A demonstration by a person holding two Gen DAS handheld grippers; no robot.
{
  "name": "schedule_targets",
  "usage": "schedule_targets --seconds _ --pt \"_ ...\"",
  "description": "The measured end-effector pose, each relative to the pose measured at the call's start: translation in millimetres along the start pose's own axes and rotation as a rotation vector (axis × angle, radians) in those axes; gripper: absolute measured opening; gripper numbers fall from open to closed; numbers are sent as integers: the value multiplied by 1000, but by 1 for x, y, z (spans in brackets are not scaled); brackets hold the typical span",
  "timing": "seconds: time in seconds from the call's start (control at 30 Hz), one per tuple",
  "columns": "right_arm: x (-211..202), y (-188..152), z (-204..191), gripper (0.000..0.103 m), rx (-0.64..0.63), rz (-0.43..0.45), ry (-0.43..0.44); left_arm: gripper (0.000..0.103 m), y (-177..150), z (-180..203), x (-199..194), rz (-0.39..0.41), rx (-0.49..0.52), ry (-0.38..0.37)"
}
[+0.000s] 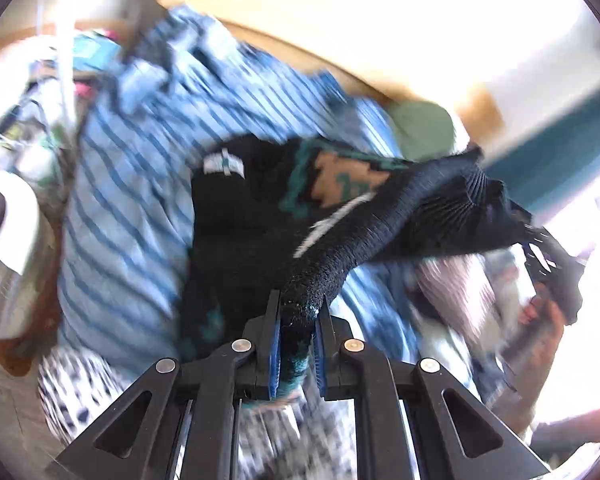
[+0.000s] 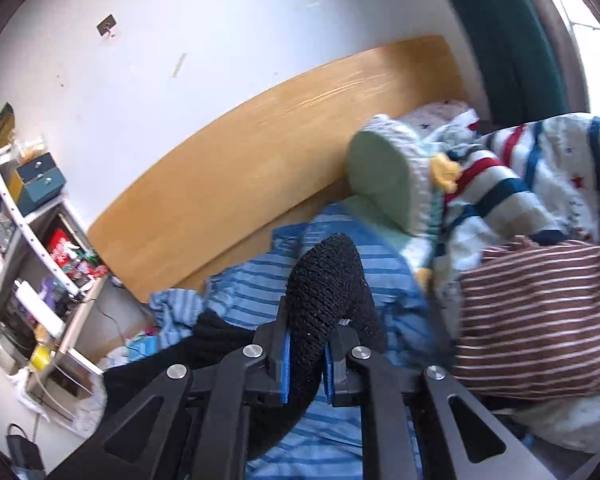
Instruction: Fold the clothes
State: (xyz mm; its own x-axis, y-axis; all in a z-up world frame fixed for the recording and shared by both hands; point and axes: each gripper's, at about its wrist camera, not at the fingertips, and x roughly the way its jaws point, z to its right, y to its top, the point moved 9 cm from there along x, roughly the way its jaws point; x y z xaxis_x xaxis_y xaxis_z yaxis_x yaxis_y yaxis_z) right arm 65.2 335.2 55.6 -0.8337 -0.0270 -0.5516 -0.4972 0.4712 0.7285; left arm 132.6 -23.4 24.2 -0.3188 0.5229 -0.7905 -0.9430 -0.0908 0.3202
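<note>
The bed [image 2: 340,432] with its blue striped sheet [image 1: 120,208] lies under everything, the wooden headboard [image 2: 260,152] running from nine o'clock up to one o'clock in the right wrist view. On it, from one to three o'clock, sit a striped quilt [image 2: 532,176], a green pillow [image 2: 380,172] and a maroon striped garment [image 2: 540,312].

Your piece is the black knitted sweater [image 1: 252,216], with a teal and tan pattern on its front. It hangs above the sheet at the centre of the left view, stretched toward three o'clock. I judge it soft, thick and fairly light: it will sag and stretch rather than hold a line, though the coarse knit should not slip from the pads.

Your left hand-held gripper [image 1: 296,336] is clamped on a bunched edge of it at six o'clock. Your right hand-held gripper [image 2: 306,344] is likewise clamped on a roll of the black knit.

Both grips look to have gathered a thick wad. For a clean fold, you would do better holding a single edge at the shoulders or hem, spread wide. Blur hides which part you hold.
</note>
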Motion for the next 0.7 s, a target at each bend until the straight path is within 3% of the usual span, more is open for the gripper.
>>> schedule_targets --seconds 0.07,0.13,0.17,0.23,0.3,0.4,0.47,0.53,0.6,0.7 --pt "-17 -26 49 19 -25 -77 -159 13 -32 8 18 -114 33 -13" --pt "-26 -66 100 29 -32 -215 -321 13 -64 9 50 -245 53 18" --pt "-28 -90 121 40 -31 -288 -359 13 -80 10 65 -310 62 32" --pt "-31 -136 140 45 -52 -432 -399 14 -97 9 89 -410 12 37" --pt "-36 -153 144 47 -56 -488 -425 32 -107 11 99 -471 -25 23" --pt "-37 -131 122 49 -101 -415 -394 49 -84 19 91 -427 -26 -6" --pt "-21 -97 92 62 -161 -329 -330 53 -50 26 78 -352 -58 -66" --pt "10 -84 61 68 -215 -295 -250 62 -5 19 72 -245 -106 -69" --pt "51 -80 27 68 -268 -305 -176 68 41 -4 83 -156 -152 20" --pt "138 -90 -12 66 -319 -372 -114 68 87 -49 122 -123 -250 206"
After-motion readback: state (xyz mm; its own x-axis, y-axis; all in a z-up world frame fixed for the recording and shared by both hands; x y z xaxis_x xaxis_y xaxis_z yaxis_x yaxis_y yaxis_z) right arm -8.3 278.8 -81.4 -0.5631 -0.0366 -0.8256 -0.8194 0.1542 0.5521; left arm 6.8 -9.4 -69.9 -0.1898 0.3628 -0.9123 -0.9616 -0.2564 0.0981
